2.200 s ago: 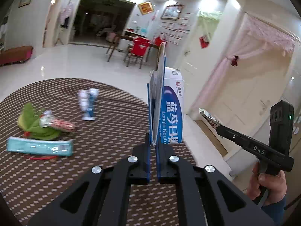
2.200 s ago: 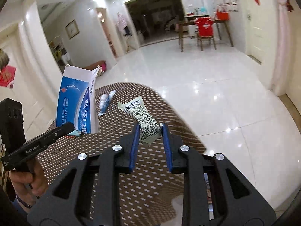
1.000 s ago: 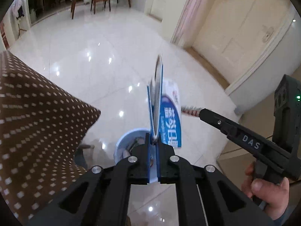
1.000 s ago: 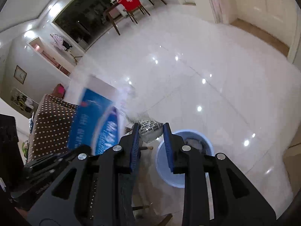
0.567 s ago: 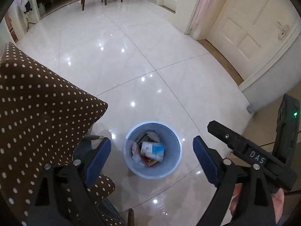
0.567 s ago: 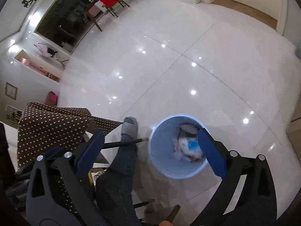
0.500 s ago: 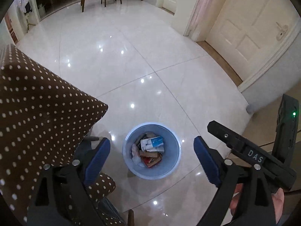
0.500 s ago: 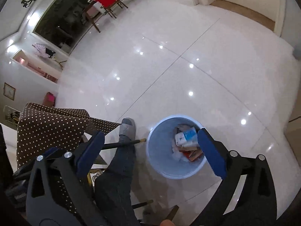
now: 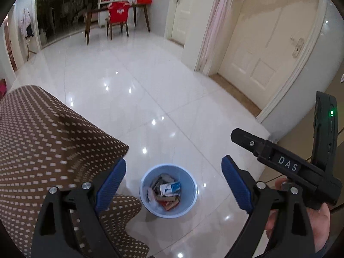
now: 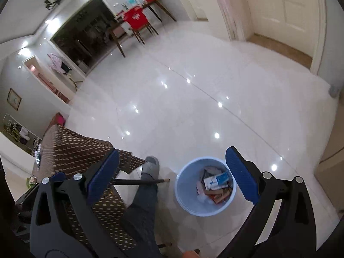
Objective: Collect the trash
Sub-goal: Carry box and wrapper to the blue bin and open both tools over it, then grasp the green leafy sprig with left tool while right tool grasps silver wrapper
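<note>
A: Nearest the lens, the left tongs (image 9: 173, 177) stand wide with nothing between the blue pads (image 9: 110, 185), and the right tongs (image 10: 172, 176) are just as wide and empty. Does that suit the step?

B: It does. The trash already lies in the pale blue waste bin (image 9: 190, 193) on the white tiled floor (image 9: 139, 90): a white and blue carton (image 9: 171, 188) on top of other wrappers. The drop looks done, so the sensible thing is to keep both tongs spread and carry them to the worktop under its brown dotted cloth (image 9: 43, 139), clear of the bin rim.

A: What does each view give that the other lacks?

B: The left wrist view shows the right tongs' black body and the hand (image 9: 318, 221) holding it at the right edge, plus the closed cream door (image 9: 268, 49) beyond. The right wrist view shows a person's leg in dark trousers (image 10: 144, 206) with a grey sock (image 10: 151, 166) just left of the bin, and a thin dark rod (image 10: 139, 181) crossing it. Farthest off, both show the red-covered chair (image 10: 136, 18) at the dining table.
</note>
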### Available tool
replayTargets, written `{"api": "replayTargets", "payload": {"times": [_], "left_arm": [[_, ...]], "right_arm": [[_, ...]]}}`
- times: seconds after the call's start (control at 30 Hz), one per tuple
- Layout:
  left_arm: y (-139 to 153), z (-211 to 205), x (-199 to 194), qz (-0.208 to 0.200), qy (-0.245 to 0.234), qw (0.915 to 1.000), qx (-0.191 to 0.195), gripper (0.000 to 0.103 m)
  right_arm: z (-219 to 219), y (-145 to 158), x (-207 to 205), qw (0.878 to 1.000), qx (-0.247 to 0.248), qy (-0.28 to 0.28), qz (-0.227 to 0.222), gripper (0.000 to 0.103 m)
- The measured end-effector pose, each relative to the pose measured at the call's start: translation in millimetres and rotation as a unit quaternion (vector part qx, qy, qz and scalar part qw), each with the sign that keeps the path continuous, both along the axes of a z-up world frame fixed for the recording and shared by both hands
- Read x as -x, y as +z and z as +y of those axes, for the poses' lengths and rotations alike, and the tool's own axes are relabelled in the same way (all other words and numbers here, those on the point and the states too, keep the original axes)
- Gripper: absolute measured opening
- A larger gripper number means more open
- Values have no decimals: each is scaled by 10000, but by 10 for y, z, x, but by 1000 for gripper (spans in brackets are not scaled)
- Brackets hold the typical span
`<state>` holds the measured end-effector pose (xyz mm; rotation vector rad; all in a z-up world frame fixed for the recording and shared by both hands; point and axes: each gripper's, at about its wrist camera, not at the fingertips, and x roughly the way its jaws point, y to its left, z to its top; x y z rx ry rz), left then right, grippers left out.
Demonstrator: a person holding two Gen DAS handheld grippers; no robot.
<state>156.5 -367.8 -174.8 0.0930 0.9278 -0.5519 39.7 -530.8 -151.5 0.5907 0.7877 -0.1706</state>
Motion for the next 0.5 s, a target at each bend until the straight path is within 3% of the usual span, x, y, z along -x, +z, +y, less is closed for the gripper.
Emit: {"api": "replayTargets", "payload": {"times": [0.5], "left_arm": [[788, 1386, 376, -1082, 487, 9918, 465, 90]], "right_arm": [[1046, 892, -44, 9913, 552, 848, -844, 97]]}}
